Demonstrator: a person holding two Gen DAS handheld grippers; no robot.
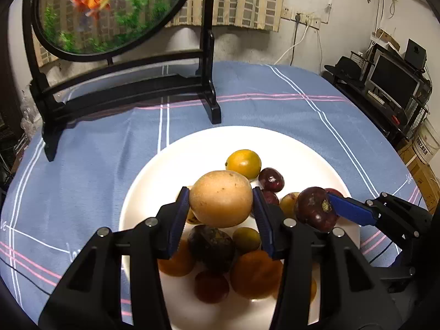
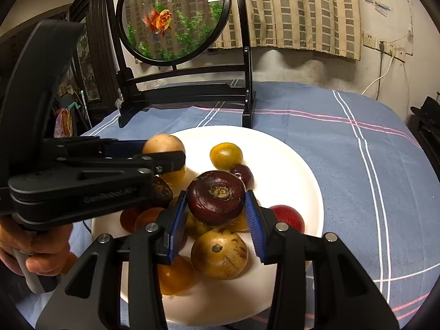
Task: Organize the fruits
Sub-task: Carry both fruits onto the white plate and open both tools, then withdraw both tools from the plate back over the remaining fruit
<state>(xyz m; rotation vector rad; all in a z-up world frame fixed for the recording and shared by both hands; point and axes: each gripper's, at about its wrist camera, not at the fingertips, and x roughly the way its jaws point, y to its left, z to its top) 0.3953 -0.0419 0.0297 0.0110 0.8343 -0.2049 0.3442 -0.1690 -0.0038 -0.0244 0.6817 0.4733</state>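
A white plate (image 1: 154,170) (image 2: 297,165) on the blue tablecloth holds several small fruits, orange, yellow-brown and dark purple. My left gripper (image 1: 221,205) is shut on a tan round fruit (image 1: 221,198) and holds it above the pile; it enters the right wrist view from the left, where the tan round fruit (image 2: 162,143) shows partly behind a finger. My right gripper (image 2: 217,209) is shut on a dark purple fruit (image 2: 216,196) over the plate; in the left wrist view the purple fruit (image 1: 313,209) hangs at the right against a blue pad.
A black stand with a round goldfish picture (image 1: 110,11) (image 2: 176,13) rises on the cloth just behind the plate. A hand (image 2: 33,250) grips the left tool's handle. Shelving with a monitor (image 1: 390,82) stands off the table's right side.
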